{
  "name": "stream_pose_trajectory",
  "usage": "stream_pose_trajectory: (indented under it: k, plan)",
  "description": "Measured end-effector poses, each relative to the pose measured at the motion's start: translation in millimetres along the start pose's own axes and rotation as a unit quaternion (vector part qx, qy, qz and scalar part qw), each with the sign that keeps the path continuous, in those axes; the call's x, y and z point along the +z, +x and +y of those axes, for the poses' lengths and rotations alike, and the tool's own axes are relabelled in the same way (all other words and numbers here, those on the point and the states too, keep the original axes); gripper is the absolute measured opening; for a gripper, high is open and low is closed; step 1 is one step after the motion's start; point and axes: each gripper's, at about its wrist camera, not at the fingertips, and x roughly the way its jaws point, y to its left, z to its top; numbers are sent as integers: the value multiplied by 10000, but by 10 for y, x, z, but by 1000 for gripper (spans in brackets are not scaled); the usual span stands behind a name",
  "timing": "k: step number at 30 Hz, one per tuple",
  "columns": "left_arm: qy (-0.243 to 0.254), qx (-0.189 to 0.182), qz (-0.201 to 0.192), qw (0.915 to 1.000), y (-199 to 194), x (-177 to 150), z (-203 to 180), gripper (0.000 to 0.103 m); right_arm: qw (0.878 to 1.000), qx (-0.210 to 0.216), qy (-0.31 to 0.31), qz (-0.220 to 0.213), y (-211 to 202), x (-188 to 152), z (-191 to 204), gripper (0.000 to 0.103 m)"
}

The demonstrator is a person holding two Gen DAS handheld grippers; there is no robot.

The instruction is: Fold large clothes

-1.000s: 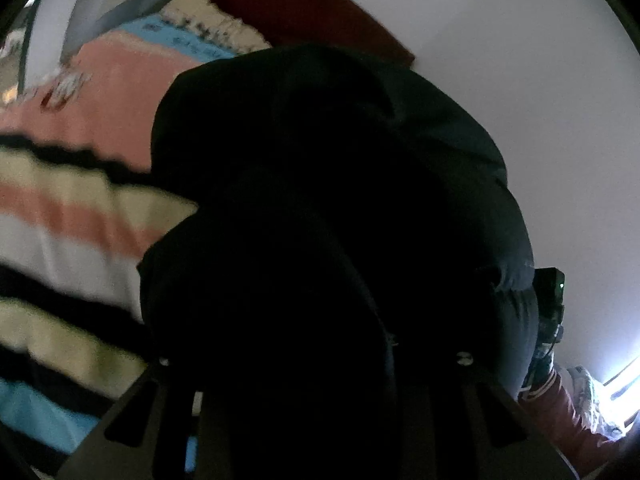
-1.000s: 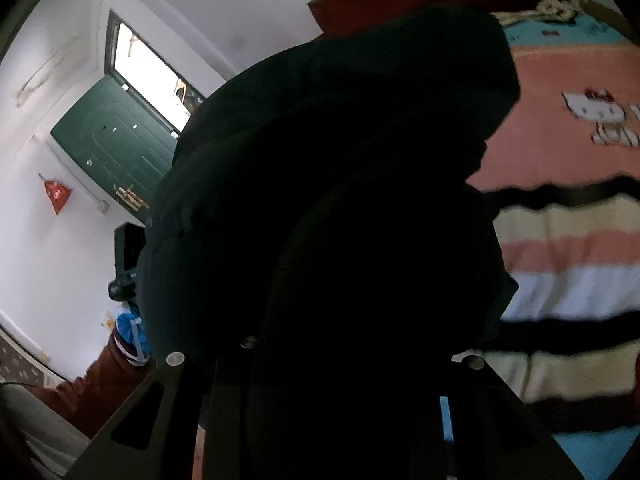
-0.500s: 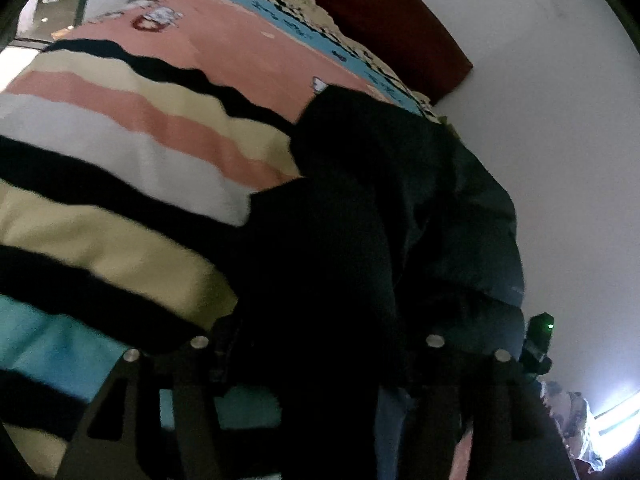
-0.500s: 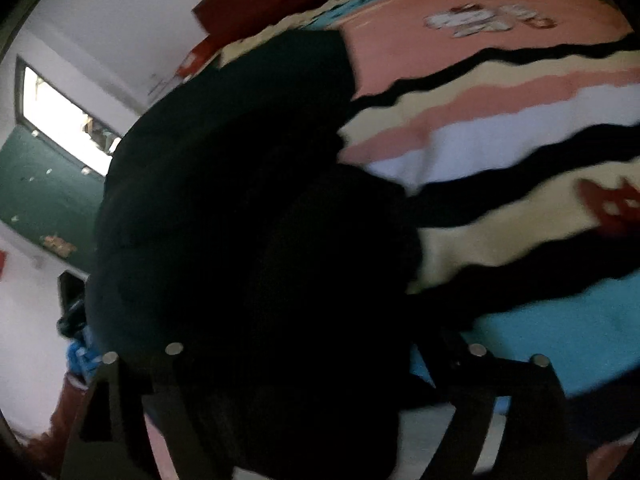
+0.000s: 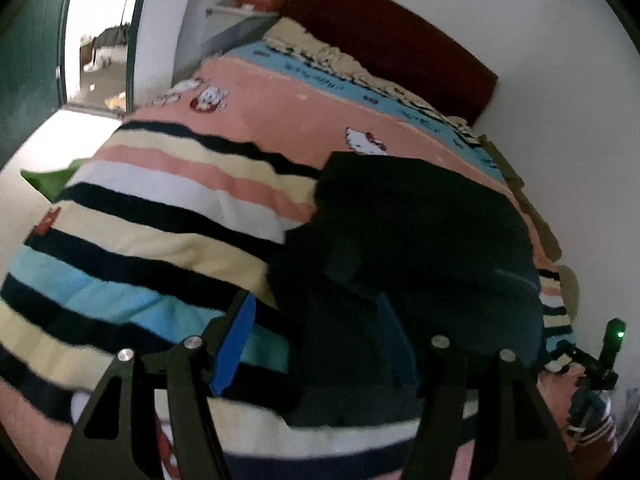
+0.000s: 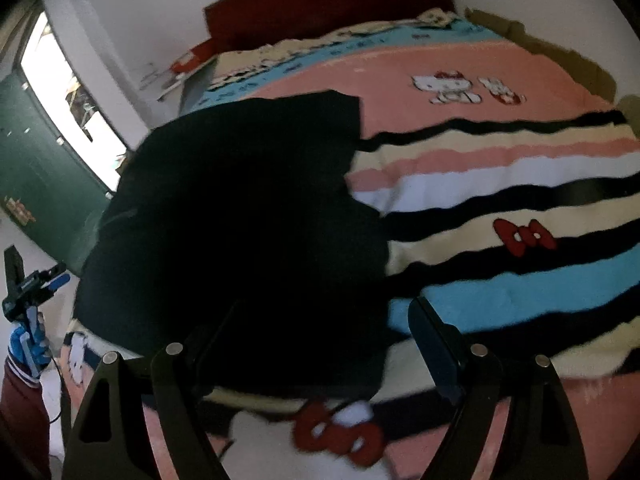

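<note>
A large black garment (image 5: 408,248) lies in a folded heap on the striped bedspread (image 5: 168,216), near the bed's front edge. In the left wrist view my left gripper (image 5: 316,344) is open, its blue-padded fingers (image 5: 236,340) spread just above the garment's near edge, holding nothing. In the right wrist view the same garment (image 6: 240,216) fills the left centre. My right gripper (image 6: 320,344) is open over its near edge and the bedspread (image 6: 500,200), with nothing between the fingers (image 6: 432,344).
A dark red headboard (image 5: 392,40) stands against the white wall at the far end. A green door (image 6: 36,168) and a bright doorway are to the side. The other hand-held gripper (image 6: 28,292) shows at the left edge of the right wrist view.
Both grippers let go of the black garment and opened. It dropped onto the bed, and both grippers drew back toward the bed's near edge.
</note>
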Motion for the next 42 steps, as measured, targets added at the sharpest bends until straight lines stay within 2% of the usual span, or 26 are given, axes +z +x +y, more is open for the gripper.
stream_pose_trajectory:
  k: [7, 14, 19, 23, 29, 31, 35, 42]
  plan:
    - [256, 402, -302, 9984, -543, -452, -561, 62, 9989, -130, -378, -236, -474, -381, 592, 87]
    - [447, 858, -646, 9932, -1063, -985, -923, 62, 9915, -540, -846, -824, -1093, -827, 1141, 93]
    - [930, 1302, -853, 9834, -1334, -1352, -1237, 62, 9824, -809, -1017, -1341, -1465, -1124, 1439, 100]
    - [1198, 1456, -1118, 9757, -1507, -1559, -1422, 65, 9743, -955, -1189, -1657, -1681, -1346, 1638, 102]
    - [1286, 1455, -1511, 9693, -1751, -1790, -1624, 65, 9634, -1091, -1461, -1964, -1856, -1573, 1830, 102]
    - [1389, 1624, -1681, 9623, -1813, -1865, -1708, 65, 9607, -1097, -1540, -2033, -1897, -1636, 1870, 102]
    - [1497, 1893, -1810, 9534, -1849, -1976, -1797, 65, 9576, -1120, -1609, -2109, -1944, -1724, 1895, 102]
    - [1637, 1997, -1781, 9495, -1833, -2167, -1832, 65, 9564, -1122, -1505, -2237, -2006, -1859, 1844, 102]
